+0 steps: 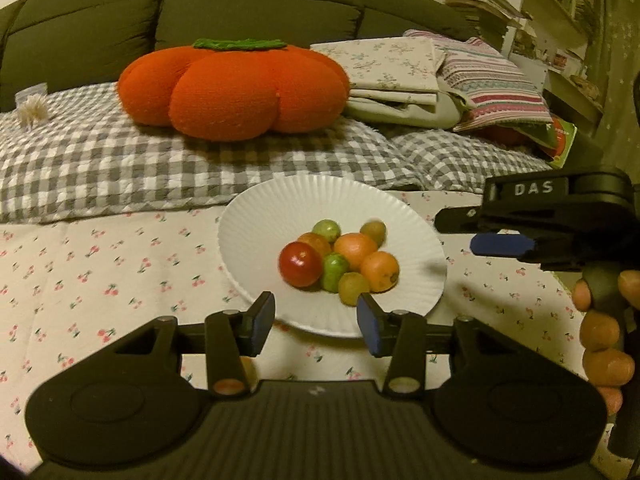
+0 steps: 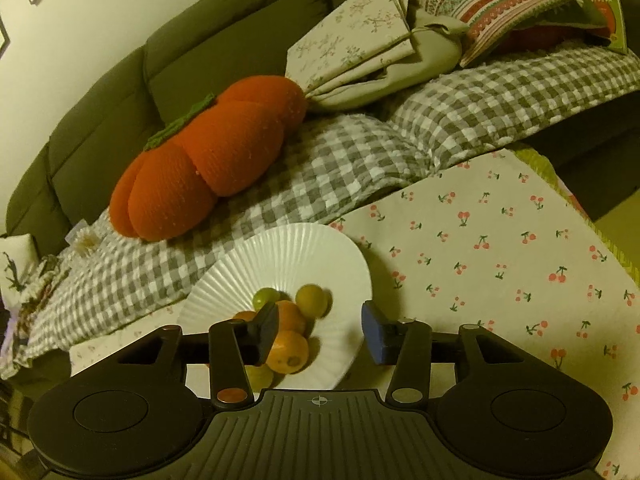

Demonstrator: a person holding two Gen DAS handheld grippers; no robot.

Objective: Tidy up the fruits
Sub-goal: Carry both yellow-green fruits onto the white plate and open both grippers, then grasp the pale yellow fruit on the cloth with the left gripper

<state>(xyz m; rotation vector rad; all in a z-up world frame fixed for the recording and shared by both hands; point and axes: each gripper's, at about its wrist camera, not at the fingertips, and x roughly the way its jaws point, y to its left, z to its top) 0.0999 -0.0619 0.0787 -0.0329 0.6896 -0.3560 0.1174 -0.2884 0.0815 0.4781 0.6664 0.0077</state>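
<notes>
Fruits (image 1: 340, 260), red, orange and green, lie heaped on a white ribbed plate (image 1: 256, 232) on the cherry-print cloth (image 1: 100, 272). Left tongs (image 1: 316, 320) and right tongs (image 2: 320, 330) hover released, grasping nothing.

Both claws tilt downward with jaws parted and nothing between them. The left claw (image 1: 316, 322) is empty; the right claw (image 2: 322, 332), gripped by a hand (image 1: 604, 336), likewise.
</notes>
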